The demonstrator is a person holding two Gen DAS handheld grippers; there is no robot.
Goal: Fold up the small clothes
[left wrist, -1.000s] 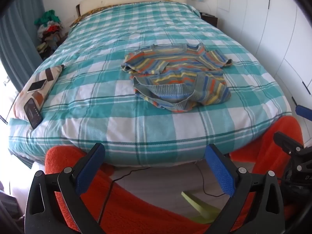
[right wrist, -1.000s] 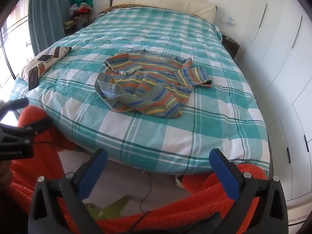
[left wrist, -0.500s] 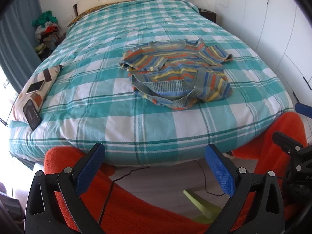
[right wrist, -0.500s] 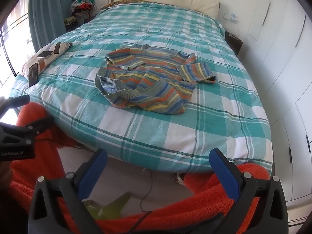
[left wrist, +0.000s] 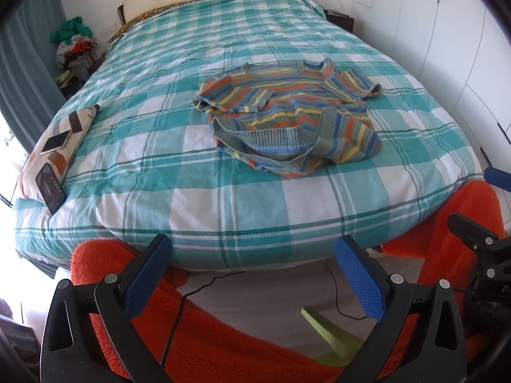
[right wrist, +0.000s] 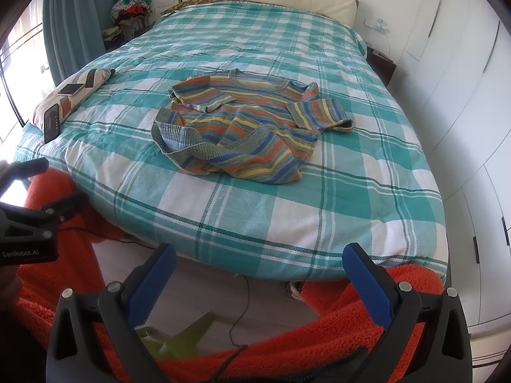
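A small striped knit sweater [left wrist: 287,118] [right wrist: 252,124] lies rumpled on the teal plaid bedspread [left wrist: 191,159] [right wrist: 319,191], its grey ribbed hem bunched toward me and one short sleeve out to the right. My left gripper [left wrist: 254,257] stands open at the foot of the bed, well short of the sweater, nothing between its blue pads. My right gripper [right wrist: 258,261] is also open and empty, likewise below the bed's near edge. Each gripper shows at the edge of the other's view.
A patterned pillow [left wrist: 57,146] with two phones on it lies at the bed's left edge. Orange fleece [left wrist: 223,335] covers the person's legs below. A black cable and a green object [left wrist: 329,328] lie on the floor. White wardrobe doors [right wrist: 463,127] line the right.
Both grippers have moved slightly closer to the bed and higher, so the sweater appears nearer. Both stayed open.
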